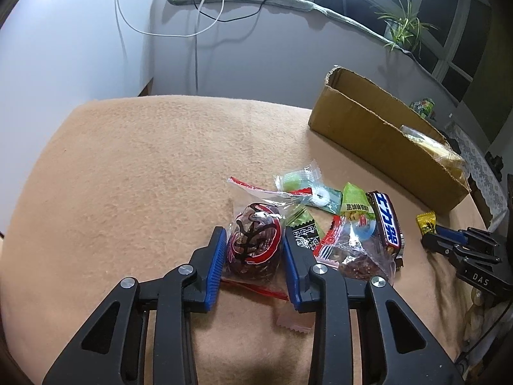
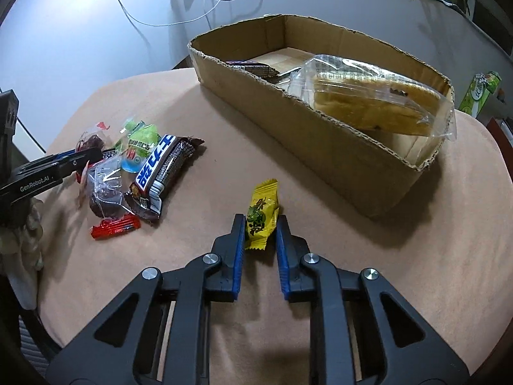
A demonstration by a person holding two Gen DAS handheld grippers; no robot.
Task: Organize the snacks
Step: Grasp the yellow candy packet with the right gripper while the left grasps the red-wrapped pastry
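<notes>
My left gripper [image 1: 253, 237] is closed around a clear packet of dark red snack [image 1: 255, 245] that rests on the tan table cover; both blue pads touch its sides. Beside it lies a pile of snacks: a blue-and-brown chocolate bar [image 1: 386, 221], a green packet [image 1: 356, 203] and another dark clear packet [image 1: 356, 253]. My right gripper [image 2: 260, 224] is open, its pads on either side of a yellow candy packet [image 2: 261, 215] on the table. The cardboard box [image 2: 336, 147] holds a wrapped bread loaf [image 2: 368, 96] and a dark bar [image 2: 253, 67].
The box stands at the right back of the table [image 1: 144, 176]. A green carton [image 2: 481, 93] stands behind the box. Cables hang on the wall. A potted plant [image 1: 400, 25] sits on the window ledge. My left gripper shows in the right wrist view [image 2: 85, 158].
</notes>
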